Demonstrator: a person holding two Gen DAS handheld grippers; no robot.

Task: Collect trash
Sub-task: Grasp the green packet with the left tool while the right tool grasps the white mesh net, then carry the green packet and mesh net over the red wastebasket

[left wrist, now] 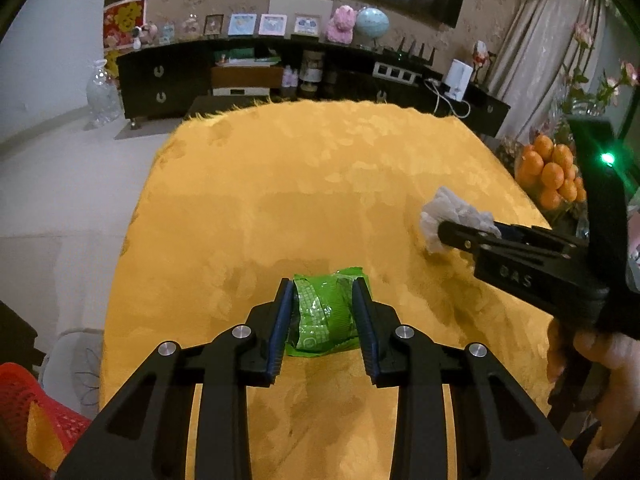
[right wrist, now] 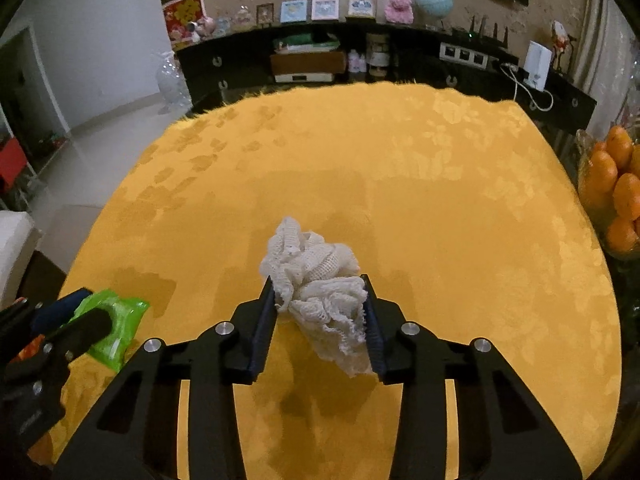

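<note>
The left gripper [left wrist: 322, 312] is clamped on a crinkled green plastic wrapper [left wrist: 324, 312], light and slick, best pinched across its middle. The right gripper [right wrist: 320, 320] pinches a crumpled white mesh wad [right wrist: 316, 276], soft and springy. Both lie near the front of the yellow patterned tablecloth [right wrist: 400, 180]. Oranges [right wrist: 616, 192] sit off the cloth's right edge; nothing blocks the way.

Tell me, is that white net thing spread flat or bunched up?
Bunched up. The net is a crumpled wad squeezed between the right gripper's fingers, folds bulging above them.
</note>
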